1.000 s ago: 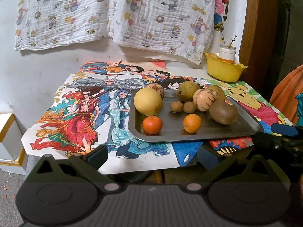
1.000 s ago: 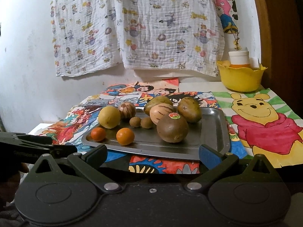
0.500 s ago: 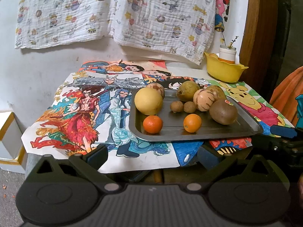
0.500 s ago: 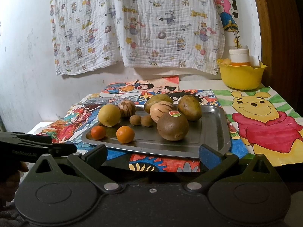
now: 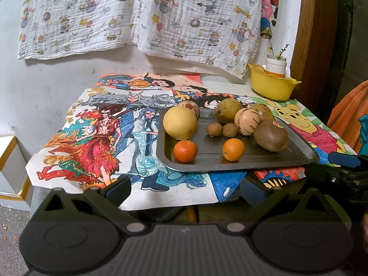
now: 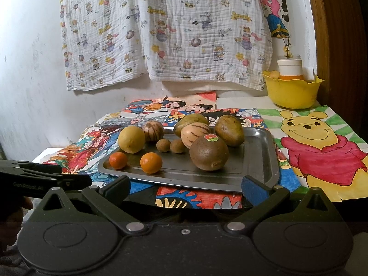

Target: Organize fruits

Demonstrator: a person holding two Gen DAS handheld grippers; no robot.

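So all the fruit sits on the tray (image 5: 296, 156) right now: 2 oranges (image 5: 185, 150) along the front edge, a big yellow one (image 5: 180, 122) at the left, 2 little brown ones (image 5: 214, 129) in the middle, a kiwi (image 5: 271, 135) with a sticker toward the right, 2 striped melons (image 5: 247, 121) and 2 greenish mangoes (image 5: 227, 110) at the back. They look kinda paired up by type already, but the pairs aren't all side by side, so honestly this could be a sorted tray or one waiting to be sorted into the yellow bowl (image 5: 271, 87) at the back right corner, which has a white jar in it. Can't call it from this. My left gripper (image 5: 185, 187) hangs low at the near table edge, just short of the tray, fingers spread wide with nothing between them. My right gripper (image 6: 185, 185) is the same deal, spread apart and empty, level, pointing at the tray's front edge with the kiwi straight ahead. Both sit close together, side by side, each visible in the other's view.
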